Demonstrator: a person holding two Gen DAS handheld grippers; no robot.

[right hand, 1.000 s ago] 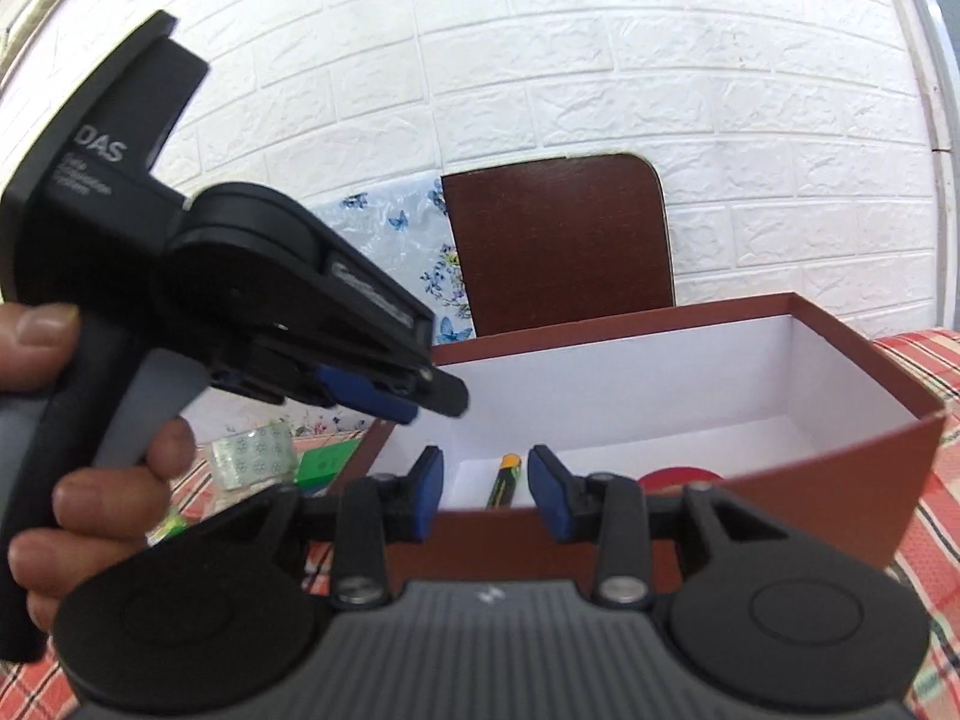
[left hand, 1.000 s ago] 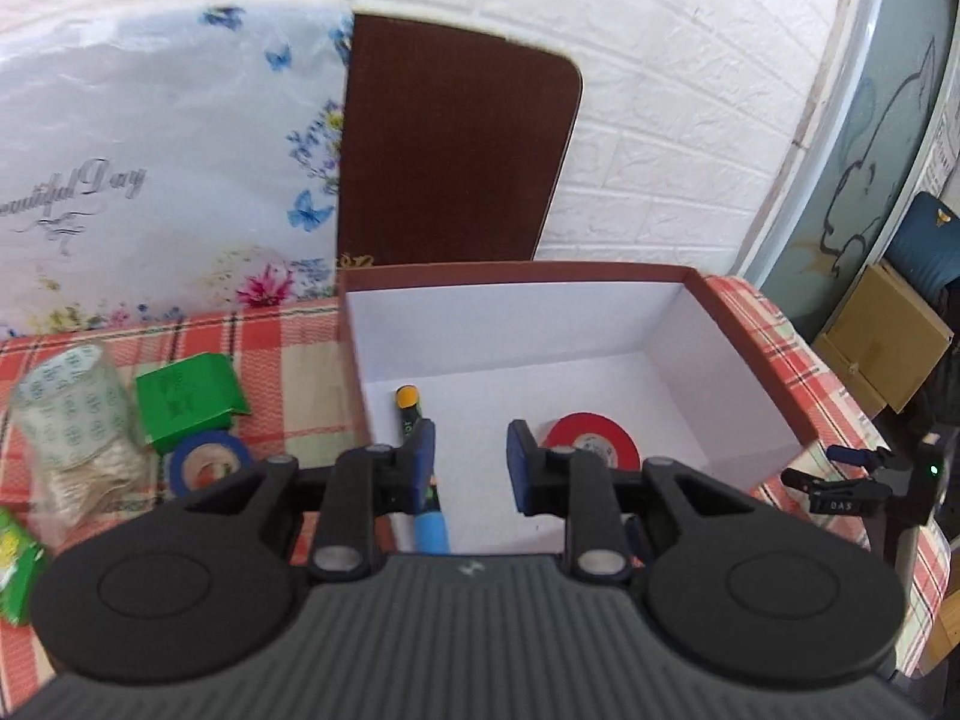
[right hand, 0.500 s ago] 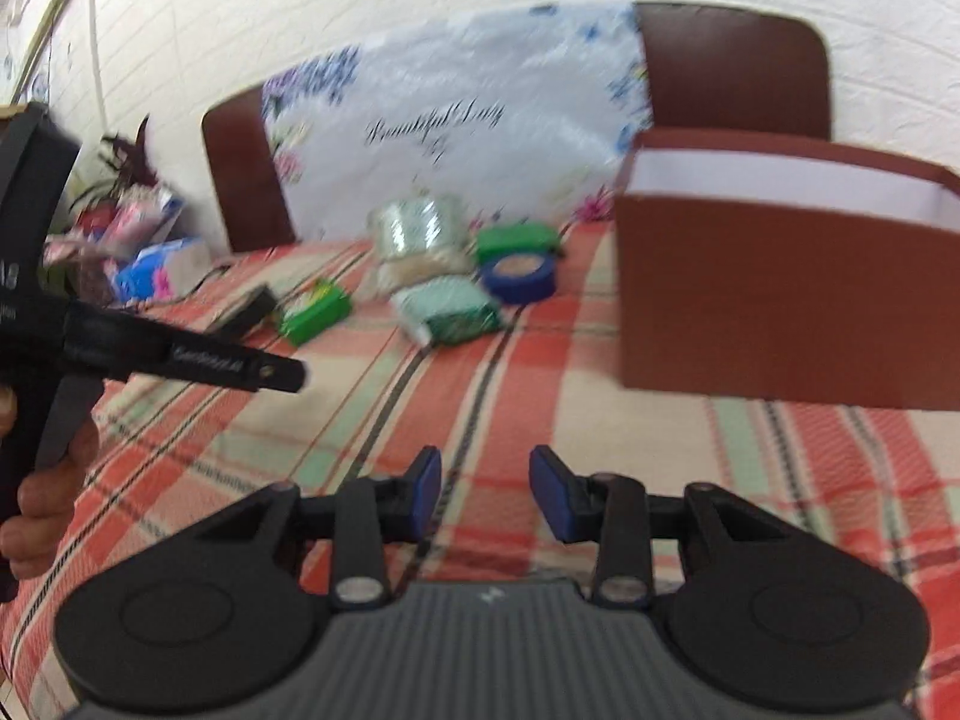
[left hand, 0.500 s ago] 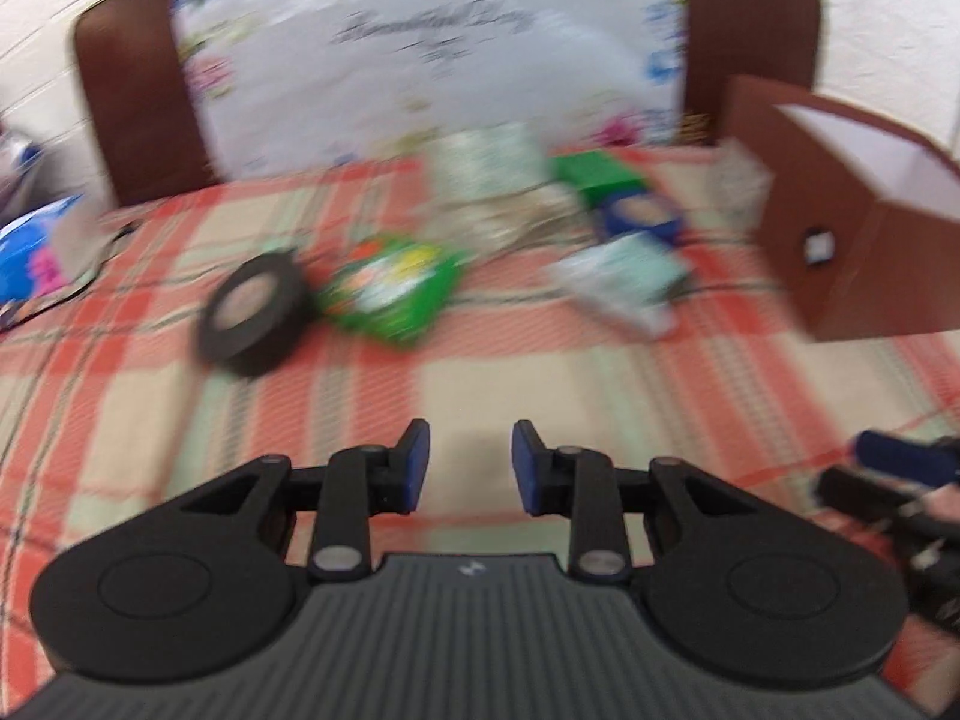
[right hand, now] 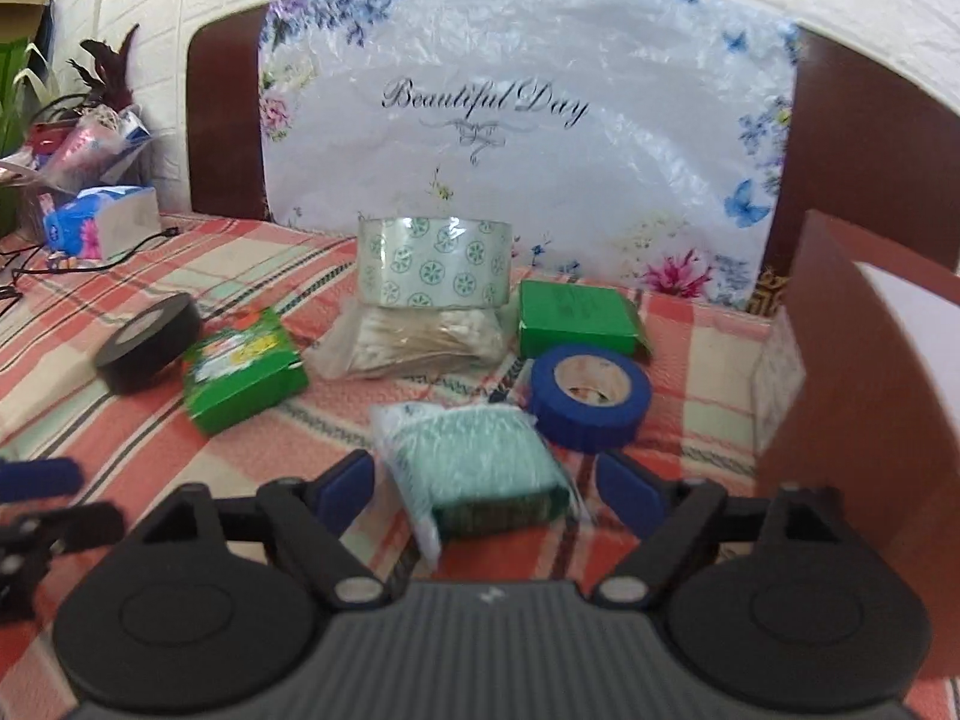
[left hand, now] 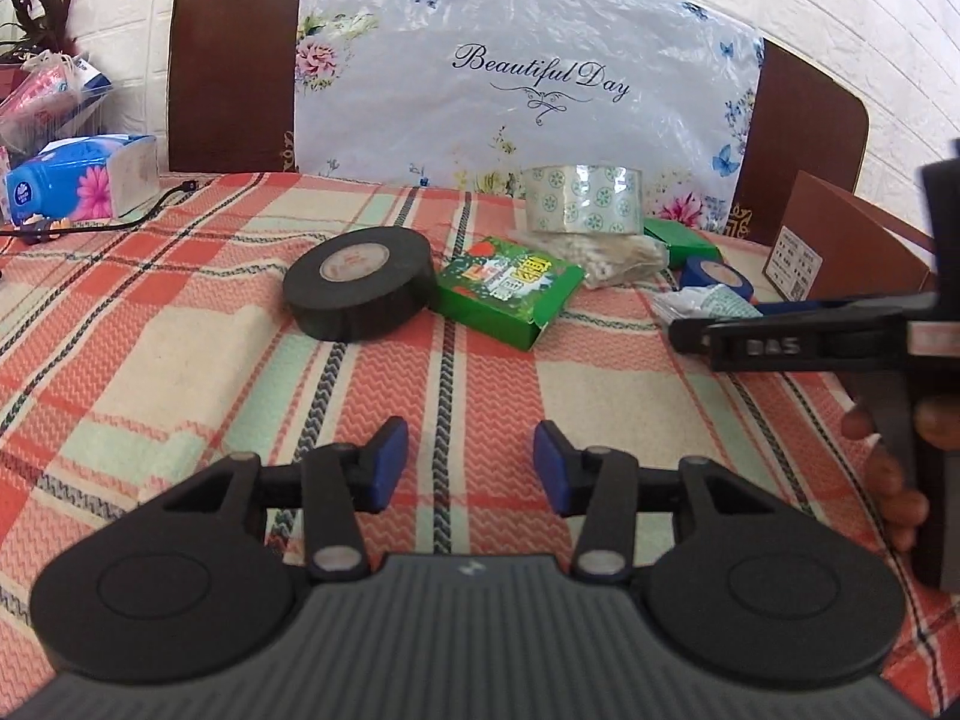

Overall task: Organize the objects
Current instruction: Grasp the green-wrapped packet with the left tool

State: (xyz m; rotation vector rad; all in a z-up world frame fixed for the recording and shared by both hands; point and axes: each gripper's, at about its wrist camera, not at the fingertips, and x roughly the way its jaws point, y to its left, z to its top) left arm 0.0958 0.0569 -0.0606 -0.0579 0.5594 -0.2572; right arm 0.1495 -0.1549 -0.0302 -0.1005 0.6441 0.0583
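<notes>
My left gripper (left hand: 471, 468) is open and empty above the checked tablecloth, well short of a black tape roll (left hand: 359, 282) and a green printed box (left hand: 510, 289). My right gripper (right hand: 486, 489) is open, its blue pads on either side of a pale green packet in clear wrap (right hand: 480, 468), apart from it. Behind the packet lie a blue tape roll (right hand: 591, 396), a plain green box (right hand: 576, 317), a patterned clear tape roll (right hand: 435, 270) on a bag of cotton swabs (right hand: 420, 343), the green printed box (right hand: 240, 369) and the black tape roll (right hand: 150, 348).
The brown box with white lining (right hand: 870, 396) stands at the right. A floral plastic sheet (left hand: 522, 78) leans on brown chair backs behind the table. A blue tissue pack (left hand: 78, 180) and a cable lie at the far left. The right gripper's body (left hand: 840, 342) crosses the left view.
Both grippers have swung left away from the brown box and dropped toward the table. Both have opened wider. The right one has closed in on the pale green packet.
</notes>
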